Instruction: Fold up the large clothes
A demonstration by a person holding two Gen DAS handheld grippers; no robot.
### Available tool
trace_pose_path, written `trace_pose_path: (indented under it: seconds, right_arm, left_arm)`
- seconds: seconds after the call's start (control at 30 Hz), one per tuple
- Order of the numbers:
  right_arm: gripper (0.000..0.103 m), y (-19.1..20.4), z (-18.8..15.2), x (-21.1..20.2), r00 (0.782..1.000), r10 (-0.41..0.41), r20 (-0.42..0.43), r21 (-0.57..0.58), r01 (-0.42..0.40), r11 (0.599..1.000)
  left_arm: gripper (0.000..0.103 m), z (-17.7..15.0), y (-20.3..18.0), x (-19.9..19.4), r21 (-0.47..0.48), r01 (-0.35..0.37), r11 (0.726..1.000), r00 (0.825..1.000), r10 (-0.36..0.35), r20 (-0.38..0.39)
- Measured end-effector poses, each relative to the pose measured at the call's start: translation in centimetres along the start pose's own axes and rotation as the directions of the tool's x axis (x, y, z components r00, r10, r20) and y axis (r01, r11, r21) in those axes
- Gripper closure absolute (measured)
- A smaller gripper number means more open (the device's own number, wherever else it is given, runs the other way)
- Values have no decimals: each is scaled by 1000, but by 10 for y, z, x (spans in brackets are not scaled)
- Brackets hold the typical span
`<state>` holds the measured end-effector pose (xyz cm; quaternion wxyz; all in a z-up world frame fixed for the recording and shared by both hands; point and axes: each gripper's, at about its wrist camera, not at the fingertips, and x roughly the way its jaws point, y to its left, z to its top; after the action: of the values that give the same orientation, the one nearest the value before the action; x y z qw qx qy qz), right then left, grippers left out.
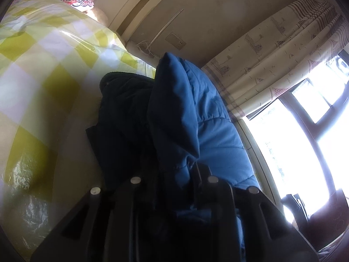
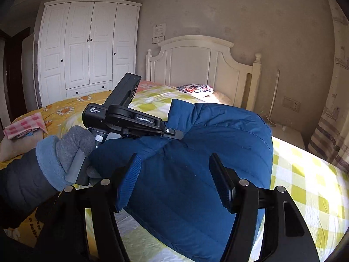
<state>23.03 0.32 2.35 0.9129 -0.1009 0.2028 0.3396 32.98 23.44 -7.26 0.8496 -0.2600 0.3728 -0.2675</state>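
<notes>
The bed [image 2: 305,174] carries everything. Its near part wears a yellow-and-white checked sheet [image 2: 294,181] under a clear plastic film that glints in the light. A blue padded jacket [image 2: 185,174] lies bunched on the checks. Farther back a yellow daisy-print cover [image 2: 65,109] spreads over the mattress, and a folded pink checked cloth [image 2: 26,126] rests at its left edge. At the head, against the white headboard [image 2: 196,59], lies a patterned pillow [image 2: 194,88] with a pale pillow [image 2: 220,97] just beside it.
</notes>
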Motion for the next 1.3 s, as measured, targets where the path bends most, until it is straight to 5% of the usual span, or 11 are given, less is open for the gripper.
trace_pose_path:
  seconds: [0.1, 0.27, 0.4, 0.53, 0.63, 0.7, 0.8, 0.9, 1.03, 1.17, 1.3]
  right_arm:
    - [39, 32, -17, 51, 986, -17, -167, -155, -9, 988]
    - [39, 42, -30, 63, 984, -71, -162, -222, 34, 975]
    - [39, 44, -32, 66, 984, -71, -163, -233, 32, 972]
    - [39, 42, -31, 66, 985, -67, -157, -225, 30, 974]
    - [39, 42, -35, 69, 986, -66, -154, -222, 30, 975]
    - [39, 42, -35, 69, 986, -63, -151, -220, 28, 975]
    - [39, 48, -37, 71, 986, -79, -145, -269, 38, 962]
    - [39, 42, -31, 67, 984, -32, -176, -245, -13, 969]
    - [40, 7, -6, 31, 977, 148, -151, -168, -173, 971]
    - [43, -69, 30, 16, 999, 15, -30, -100, -18, 995]
    - [45, -145, 62, 56, 998, -42, -39, 16, 43, 999]
  left_arm:
    - [70, 5, -8, -3, 31, -51, 998, 999, 52, -11]
    - [60, 36, -34, -57, 62, -241, 969, 965, 232, 124]
    - [51, 60, -84, -76, 154, -210, 966, 959, 173, 225]
    - [47, 70, -118, -32, 238, -243, 940, 962, 201, 188]
    - [47, 68, -97, 17, 207, -293, 933, 955, 275, 114]
    - [48, 62, -61, 58, 155, -364, 918, 931, 361, 48]
    - [48, 52, -16, 73, 68, -302, 951, 953, 301, 29]
    - [49, 49, -16, 72, 84, -329, 941, 944, 326, 41]
    - [49, 50, -11, 67, 66, -307, 950, 952, 304, 45]
    - [49, 50, -15, 65, 71, -318, 945, 947, 314, 66]
    - [48, 49, -18, 64, 77, -331, 941, 943, 326, 70]
